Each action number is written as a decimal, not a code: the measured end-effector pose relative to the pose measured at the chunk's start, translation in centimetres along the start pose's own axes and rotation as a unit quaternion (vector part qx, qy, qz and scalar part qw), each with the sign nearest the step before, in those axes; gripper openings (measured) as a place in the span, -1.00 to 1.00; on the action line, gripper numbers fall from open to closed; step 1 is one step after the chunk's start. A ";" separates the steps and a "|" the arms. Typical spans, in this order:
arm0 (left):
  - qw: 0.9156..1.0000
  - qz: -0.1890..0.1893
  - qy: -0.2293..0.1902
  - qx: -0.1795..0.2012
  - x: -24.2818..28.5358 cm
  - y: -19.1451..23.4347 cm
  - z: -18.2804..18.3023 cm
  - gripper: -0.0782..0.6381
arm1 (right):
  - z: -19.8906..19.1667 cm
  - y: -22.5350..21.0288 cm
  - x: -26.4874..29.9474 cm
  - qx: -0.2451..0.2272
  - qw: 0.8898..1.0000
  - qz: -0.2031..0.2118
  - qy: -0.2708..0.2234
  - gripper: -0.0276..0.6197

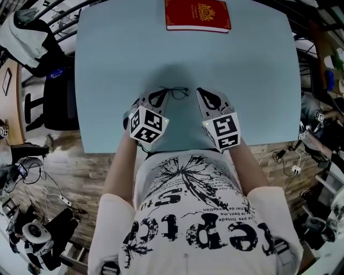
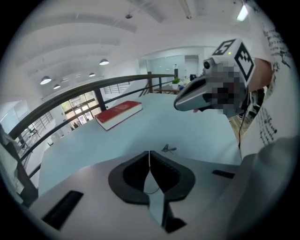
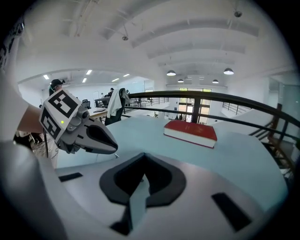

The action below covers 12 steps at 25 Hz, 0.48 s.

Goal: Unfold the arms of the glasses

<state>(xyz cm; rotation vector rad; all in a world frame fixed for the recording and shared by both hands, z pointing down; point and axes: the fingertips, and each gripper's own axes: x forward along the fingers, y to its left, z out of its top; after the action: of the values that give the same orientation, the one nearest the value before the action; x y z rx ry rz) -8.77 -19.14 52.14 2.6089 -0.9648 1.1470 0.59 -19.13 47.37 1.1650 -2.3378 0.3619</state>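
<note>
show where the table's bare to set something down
Free on the pale blue table: the wide band between the red hardcover book and the thin black-framed glasses, plus both side margins. Crowded: the near edge, where left gripper and right gripper flank them.

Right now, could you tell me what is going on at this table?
A person holds tongs in each hand over a light blue table. The left tongs and the right tongs are both shut and empty, with their tips on either side of thin-framed black glasses lying on the table. Neither grips the glasses yet. A red book lies at the far edge.
</note>
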 end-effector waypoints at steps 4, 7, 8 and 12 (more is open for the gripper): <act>0.994 -0.082 0.044 0.054 2.0 -1.0 -0.7 -0.72 | -1.7 0.3 1.4 0.003 0.999 0.009 0.043 -0.89; 0.983 -0.122 0.079 0.112 3.2 -1.6 -1.4 -0.72 | -2.3 0.6 1.9 -0.003 0.998 0.014 0.060 -0.89; 0.979 -0.129 0.088 0.130 3.6 -1.8 -1.7 -0.72 | -2.4 0.7 2.0 -0.003 0.998 0.015 0.064 -0.89; 0.965 -0.147 0.116 0.182 5.0 -2.0 -2.6 -0.57 | -3.5 0.9 2.4 -0.004 0.996 0.025 0.088 -0.89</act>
<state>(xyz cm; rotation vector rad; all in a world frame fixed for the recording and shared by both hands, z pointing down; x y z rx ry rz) -6.69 -19.14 57.71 2.6719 -0.3302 1.6222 -0.24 -18.63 51.65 1.0291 -2.2158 0.4539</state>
